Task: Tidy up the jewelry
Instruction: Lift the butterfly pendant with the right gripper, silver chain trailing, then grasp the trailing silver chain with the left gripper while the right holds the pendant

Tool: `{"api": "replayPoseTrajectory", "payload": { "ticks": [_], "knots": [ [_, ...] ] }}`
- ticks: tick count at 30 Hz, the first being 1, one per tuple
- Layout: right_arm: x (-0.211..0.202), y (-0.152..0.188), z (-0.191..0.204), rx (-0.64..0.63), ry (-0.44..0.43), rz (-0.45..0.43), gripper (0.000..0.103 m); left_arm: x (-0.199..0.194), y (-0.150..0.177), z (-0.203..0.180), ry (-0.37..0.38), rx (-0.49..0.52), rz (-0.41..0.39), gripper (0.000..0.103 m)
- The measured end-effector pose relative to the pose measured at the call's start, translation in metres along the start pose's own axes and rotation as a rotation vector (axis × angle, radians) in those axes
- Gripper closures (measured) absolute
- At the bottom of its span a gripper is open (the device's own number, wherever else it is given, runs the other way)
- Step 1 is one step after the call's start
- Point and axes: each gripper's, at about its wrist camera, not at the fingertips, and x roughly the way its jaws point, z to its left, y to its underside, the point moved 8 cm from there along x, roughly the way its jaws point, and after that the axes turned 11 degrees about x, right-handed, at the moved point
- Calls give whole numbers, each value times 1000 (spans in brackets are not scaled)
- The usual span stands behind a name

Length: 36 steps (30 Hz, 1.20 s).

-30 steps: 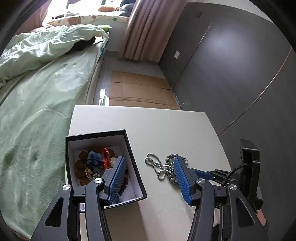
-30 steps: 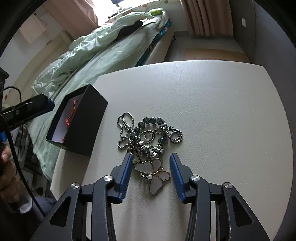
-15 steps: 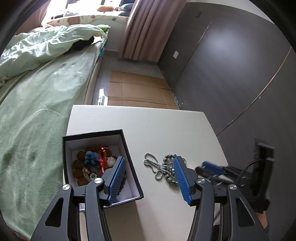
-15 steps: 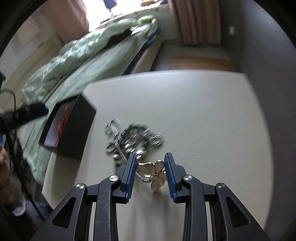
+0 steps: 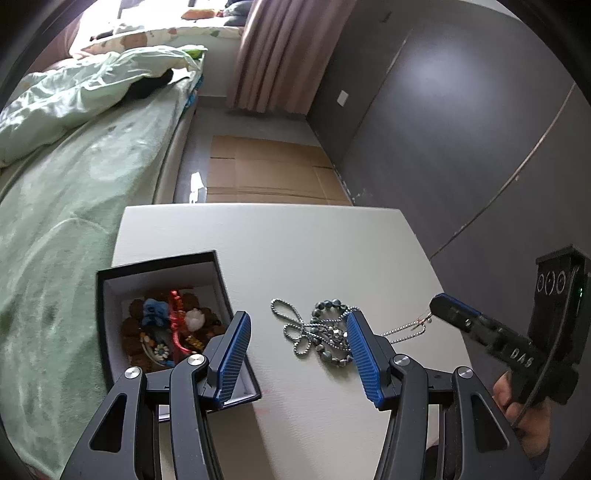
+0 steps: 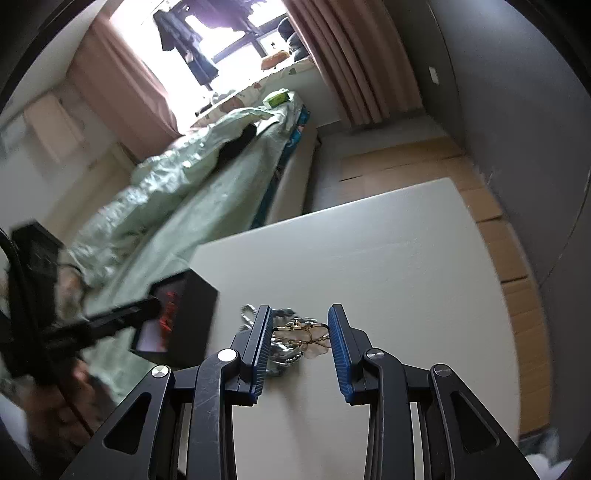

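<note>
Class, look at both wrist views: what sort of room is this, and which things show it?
Most likely a bedroom: a bed with a rumpled green duvet, curtains beside a bright window.

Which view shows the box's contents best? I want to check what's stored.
The left wrist view: it looks down into the open black box, showing brown beads, a blue piece and a red one. The right wrist view shows only its dark outer wall and a blurred red glimpse inside.

Home bedroom: bed (image 5: pixel 74 192) w/ green duvet (image 6: pixel 177 177), curtains (image 5: pixel 273 55).
</note>
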Motion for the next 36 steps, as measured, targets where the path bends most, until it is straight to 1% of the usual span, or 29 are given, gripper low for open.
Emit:
{"api": "replayPoseTrajectory", "payload": {
  "ticks": [3,5,9,11,15,16,19,21,26,32,36],
  "knots": [
    [-1,-1,-4,70,-55,14,71,6,1,-8,15,20,12,49],
    [-3,-2,-5,115,-108,18,71,10,1,-13,19,31,22,51],
    [-2,-5,-9,224,-209,20,71,17,0,-20,29,44,32,51],
    [0,-5,-11,266,-240,22,71,19,1,-22,34,48,36,51],
    [1,-8,-5,280,-261,8,71,25,3,-31,64,65,48,51],
    [0,-8,-3,286,-275,7,71,27,3,-35,75,74,48,51],
    [-1,-10,2,280,-274,-4,71,33,5,-45,87,100,57,51],
    [-4,-11,3,289,-292,-11,71,37,5,-53,100,124,55,51],
    [-10,-13,10,277,-321,-22,71,50,5,-66,93,177,57,51],
    [-20,-16,14,237,-287,-59,71,63,7,-82,124,228,48,51],
    [-23,-18,9,251,-278,-73,71,69,7,-96,177,254,40,51]
  ]
}}
